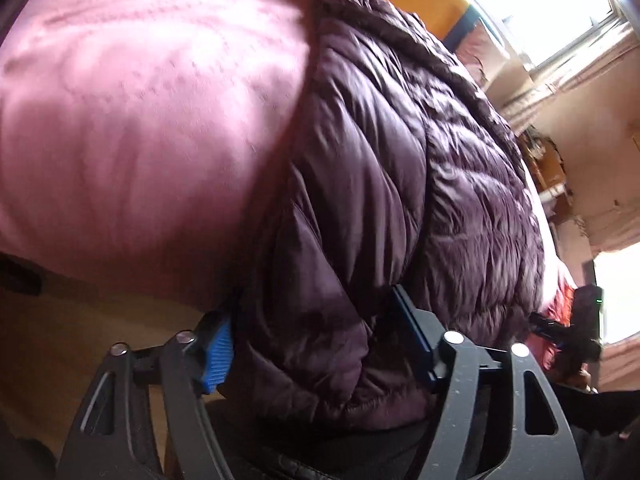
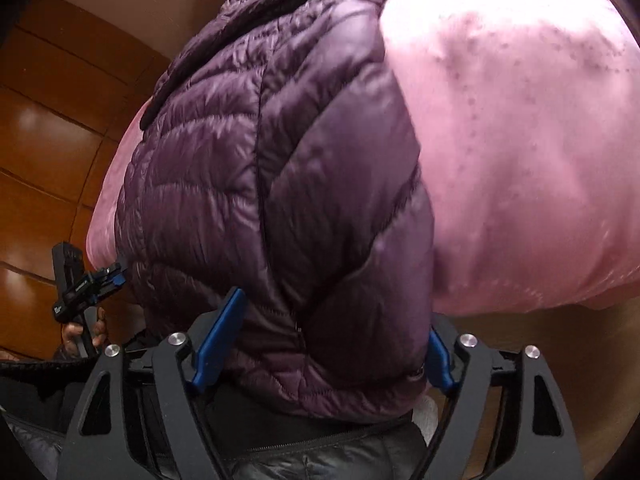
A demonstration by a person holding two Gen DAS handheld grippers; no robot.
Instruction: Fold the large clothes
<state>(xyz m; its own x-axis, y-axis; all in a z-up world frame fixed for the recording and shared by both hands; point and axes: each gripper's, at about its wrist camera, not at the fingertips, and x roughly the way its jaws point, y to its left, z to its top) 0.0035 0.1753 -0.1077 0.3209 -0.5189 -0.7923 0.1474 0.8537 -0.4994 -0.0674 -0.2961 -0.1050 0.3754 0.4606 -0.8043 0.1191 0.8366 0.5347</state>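
From the left wrist, the left gripper (image 1: 316,336) pinches a fold of the dark purple puffer jacket (image 1: 400,184) lying ahead on pink bedding (image 1: 140,120), while the right wrist shows the right gripper (image 2: 332,340) apparently clamping its bulky hem likewise.

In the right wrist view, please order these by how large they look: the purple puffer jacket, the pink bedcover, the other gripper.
1. Purple puffer jacket and pink bedcover: both fill much of the view; the jacket is nearer the camera, so I cannot rank them.
2. Other gripper: clearly smallest, at the left edge.
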